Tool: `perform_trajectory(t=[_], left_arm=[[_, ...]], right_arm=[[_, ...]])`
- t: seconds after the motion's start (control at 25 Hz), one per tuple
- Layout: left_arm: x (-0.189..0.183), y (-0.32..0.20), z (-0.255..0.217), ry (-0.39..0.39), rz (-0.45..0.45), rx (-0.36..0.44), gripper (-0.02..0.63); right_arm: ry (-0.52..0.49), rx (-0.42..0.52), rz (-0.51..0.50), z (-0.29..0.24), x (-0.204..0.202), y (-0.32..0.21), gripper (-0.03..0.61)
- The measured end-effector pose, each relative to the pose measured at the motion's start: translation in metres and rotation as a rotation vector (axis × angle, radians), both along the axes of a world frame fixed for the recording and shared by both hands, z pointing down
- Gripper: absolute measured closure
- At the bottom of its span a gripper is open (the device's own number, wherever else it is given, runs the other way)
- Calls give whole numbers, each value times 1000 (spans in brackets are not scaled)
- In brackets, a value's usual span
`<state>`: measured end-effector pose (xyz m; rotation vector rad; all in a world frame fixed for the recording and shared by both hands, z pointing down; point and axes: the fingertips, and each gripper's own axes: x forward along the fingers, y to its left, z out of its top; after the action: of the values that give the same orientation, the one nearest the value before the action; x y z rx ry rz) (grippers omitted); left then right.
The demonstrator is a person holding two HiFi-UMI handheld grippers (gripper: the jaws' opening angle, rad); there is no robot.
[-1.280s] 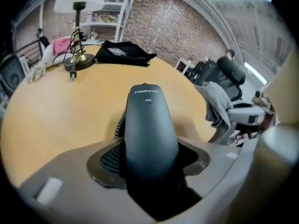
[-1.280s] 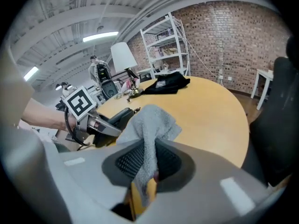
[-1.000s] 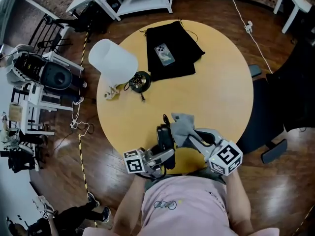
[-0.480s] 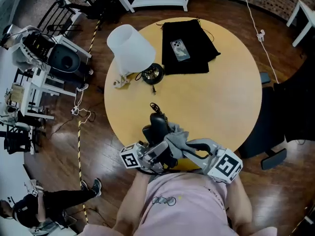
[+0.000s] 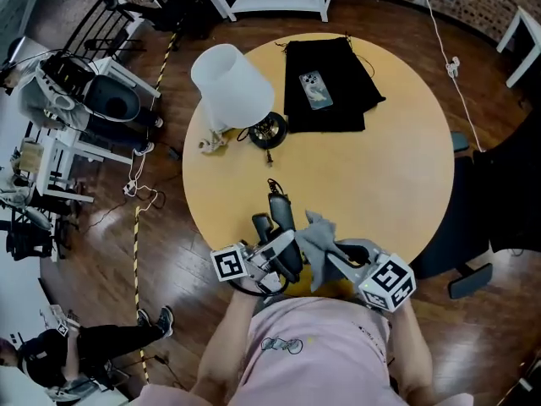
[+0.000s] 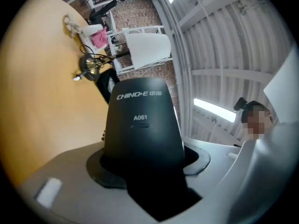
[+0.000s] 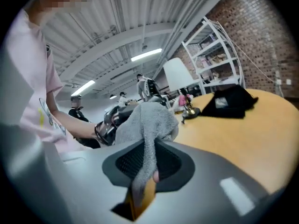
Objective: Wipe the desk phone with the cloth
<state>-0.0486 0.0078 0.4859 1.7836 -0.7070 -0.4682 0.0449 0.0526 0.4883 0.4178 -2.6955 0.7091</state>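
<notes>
The black desk phone (image 5: 279, 220) is at the near edge of the round wooden table (image 5: 397, 167), clamped between the jaws of my left gripper (image 5: 284, 252). In the left gripper view the phone (image 6: 142, 125) fills the gap between the jaws, its white print facing the camera. My left gripper (image 6: 145, 174) is shut on it. A grey cloth (image 5: 315, 237) hangs just right of the phone, touching its side. My right gripper (image 5: 328, 257) is shut on the cloth. In the right gripper view the cloth (image 7: 147, 118) bunches above the right gripper (image 7: 142, 181).
A white lamp shade (image 5: 230, 85) stands at the table's far left over a dark round base (image 5: 269, 129). A black bag (image 5: 334, 91) with a smartphone (image 5: 314, 90) on it lies at the far side. A small pale object (image 5: 211, 145) lies by the left edge.
Half a second ago the cloth lay over the phone; now it has drawn off to the phone's right side. The left gripper has rolled the phone slightly.
</notes>
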Motion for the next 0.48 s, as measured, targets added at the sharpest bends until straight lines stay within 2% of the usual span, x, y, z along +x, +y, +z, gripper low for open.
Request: perform_trajectory(t=[0.12, 0.32, 0.4, 0.48], left_arm=[[-18, -12, 43, -209, 15, -157, 321], [-34, -11, 120, -633, 117, -478, 321], [-34, -11, 139, -793, 165, -543, 321], [-30, -13, 153, -954, 217, -534, 321]], right_arm=[[70, -79, 129, 35, 44, -4, 520], [179, -102, 249, 63, 83, -13, 520], [266, -87, 266, 78, 89, -15, 520], [349, -67, 255, 95, 89, -14, 520]])
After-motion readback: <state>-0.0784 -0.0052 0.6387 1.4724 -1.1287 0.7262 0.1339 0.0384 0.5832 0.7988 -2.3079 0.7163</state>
